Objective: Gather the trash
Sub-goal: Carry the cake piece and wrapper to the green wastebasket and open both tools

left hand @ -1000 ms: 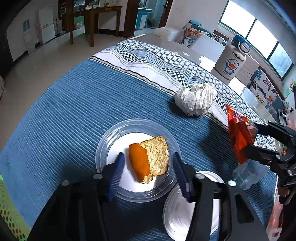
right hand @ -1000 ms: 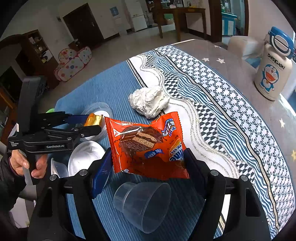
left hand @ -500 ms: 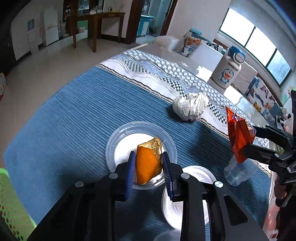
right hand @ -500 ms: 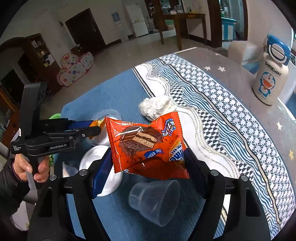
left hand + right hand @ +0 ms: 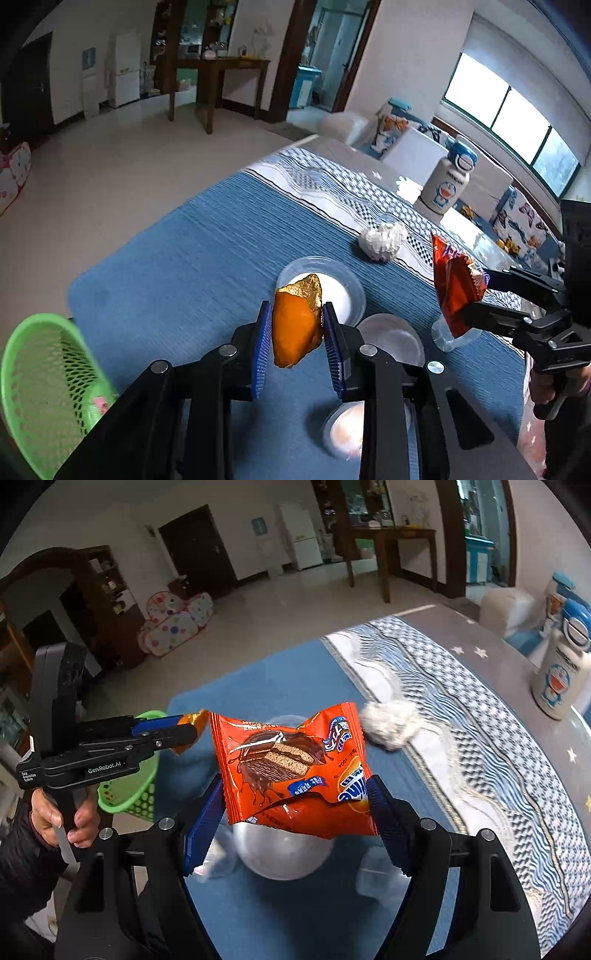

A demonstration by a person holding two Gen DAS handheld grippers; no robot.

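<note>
orange wrapper (image 5: 291,768), green basket (image 5: 44,384) — blue-striped cloth (image 5: 192,254)

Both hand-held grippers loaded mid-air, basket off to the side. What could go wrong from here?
1. The orange bread chunk is pinched low by the left hand-held gripper; it may crumble or slip before reaching the green mesh basket.
2. The orange snack wrapper, bowed in the right hand-held gripper, might pop free.
</note>
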